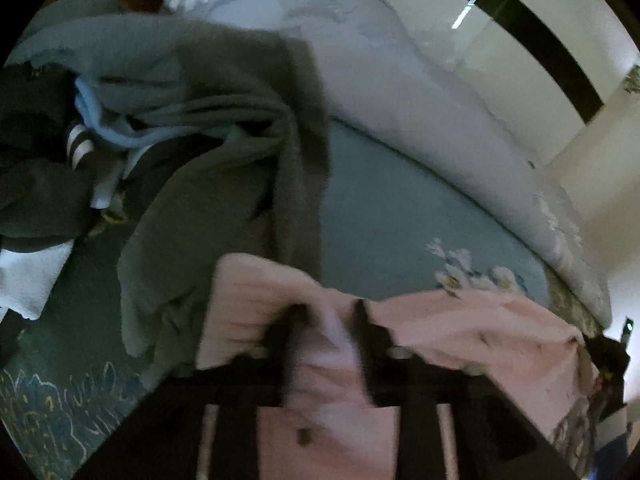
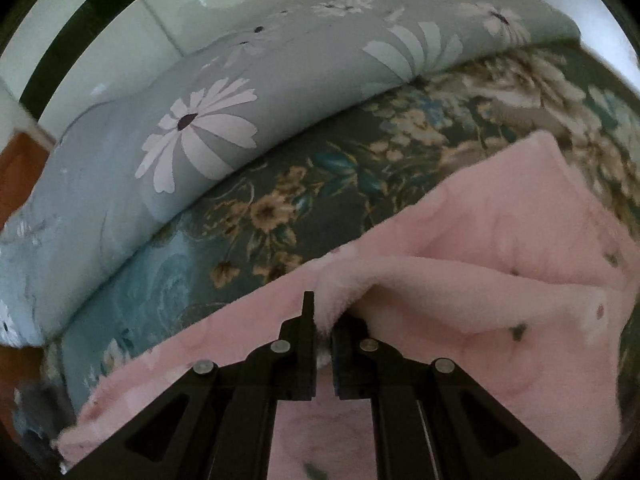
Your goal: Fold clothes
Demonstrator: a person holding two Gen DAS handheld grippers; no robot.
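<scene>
A: Start from the grippers. What did the left gripper (image 1: 328, 312) have?

B: Its jaws stood apart, with a ridge of the pink garment (image 1: 460, 320) bunched between them. That view was blurred, so I'd only say the fingers didn't look to be pressing on the fabric.

A: And the right gripper (image 2: 322, 320)?

B: Jaws drawn together, clamped on a fluffy fold of the pink garment, which rose out of them toward two o'clock.

A: Where did the garment itself lie?

B: Spread low across the floral bedspread (image 2: 280, 208), filling the lower half of the right wrist view from seven o'clock round to three. Beyond it, at eleven o'clock, sat the daisy-print quilt (image 2: 200, 132) against the wall.

A: Anything else waiting?

B: In the left wrist view, a grey garment (image 1: 224, 152) was draped from ten o'clock down to the pink one's edge, and past it at nine o'clock lay a heap of dark and striped clothes (image 1: 60, 152), jumbled.

A: So how far along?

B: Early, I'd judge. The pink piece was laid down but rumpled, no clean fold visible; the grey one and the heap looked untouched.
</scene>
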